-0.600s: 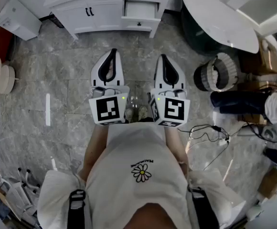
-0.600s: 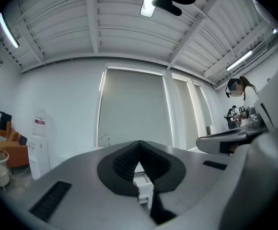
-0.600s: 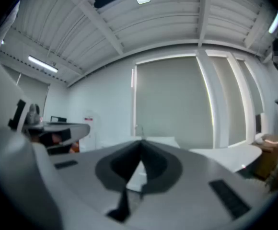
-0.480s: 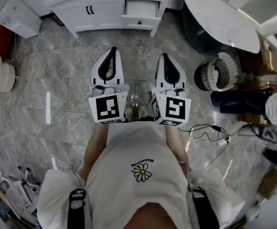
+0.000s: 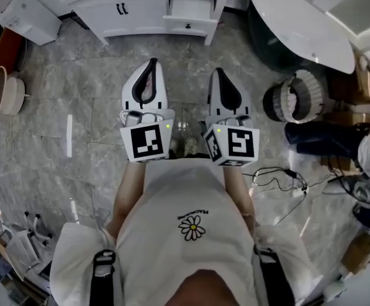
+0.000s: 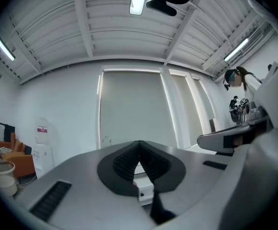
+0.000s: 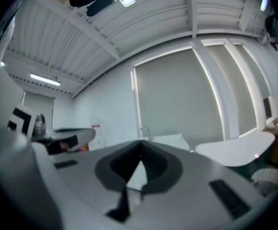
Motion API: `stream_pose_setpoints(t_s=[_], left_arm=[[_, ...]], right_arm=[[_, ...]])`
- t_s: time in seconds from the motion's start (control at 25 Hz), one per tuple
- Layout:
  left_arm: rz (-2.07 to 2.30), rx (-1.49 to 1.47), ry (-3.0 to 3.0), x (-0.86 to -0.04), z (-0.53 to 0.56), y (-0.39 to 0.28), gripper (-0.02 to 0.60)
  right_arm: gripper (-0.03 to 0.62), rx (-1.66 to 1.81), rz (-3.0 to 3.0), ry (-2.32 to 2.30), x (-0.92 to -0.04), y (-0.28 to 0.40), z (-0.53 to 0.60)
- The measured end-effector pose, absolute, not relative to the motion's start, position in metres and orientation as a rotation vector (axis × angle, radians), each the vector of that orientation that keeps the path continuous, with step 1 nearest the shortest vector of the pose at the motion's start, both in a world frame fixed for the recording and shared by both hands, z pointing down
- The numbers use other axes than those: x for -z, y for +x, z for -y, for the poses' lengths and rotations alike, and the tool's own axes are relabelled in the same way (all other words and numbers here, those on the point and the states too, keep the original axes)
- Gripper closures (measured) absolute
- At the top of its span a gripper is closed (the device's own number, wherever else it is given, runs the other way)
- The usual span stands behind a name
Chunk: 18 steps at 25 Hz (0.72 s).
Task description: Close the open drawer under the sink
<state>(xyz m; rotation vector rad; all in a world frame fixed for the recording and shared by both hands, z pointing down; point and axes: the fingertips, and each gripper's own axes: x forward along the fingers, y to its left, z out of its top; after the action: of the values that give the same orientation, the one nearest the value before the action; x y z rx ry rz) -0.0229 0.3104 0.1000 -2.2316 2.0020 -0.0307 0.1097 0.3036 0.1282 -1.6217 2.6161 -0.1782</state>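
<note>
The open drawer juts from the white vanity cabinet. The left gripper and right gripper are well short of that cabinet, jaws pressed together (nothing between them). A push landing off-centre on the drawer could skew and jam it.

You stand in a bathroom mock-up inside a workshop: white vanity cabinet top centre, grey marble-tiled floor, loose black cables right.
</note>
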Motion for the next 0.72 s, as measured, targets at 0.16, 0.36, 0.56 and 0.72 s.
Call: stream_pose_setpoints(t_s=[0.16, 0.36, 0.56, 0.72], left_arm=[[-1.993, 0.023, -2.16, -0.096, -0.311, -0.008, 0.56], [-1.998, -0.039, -2.117, -0.093, -0.318, 0.001, 0.56], [-1.992, -0.096, -2.084, -0.086, -0.312, -0.003, 0.56], [-1.998, -0.148, -2.077, -0.097, -0.295, -0.014, 0.56]], right_arm=[[0.565, 0.176, -2.639, -1.583, -0.133, 0.12, -0.3], [0.565, 0.148, -2.672, -1.587, -0.14, 0.124, -0.299], [0.565, 0.08, -2.676, -1.564, -0.132, 0.119, -0.291], [0.565, 0.045, -2.701, -1.556, -0.14, 0.109, -0.278]])
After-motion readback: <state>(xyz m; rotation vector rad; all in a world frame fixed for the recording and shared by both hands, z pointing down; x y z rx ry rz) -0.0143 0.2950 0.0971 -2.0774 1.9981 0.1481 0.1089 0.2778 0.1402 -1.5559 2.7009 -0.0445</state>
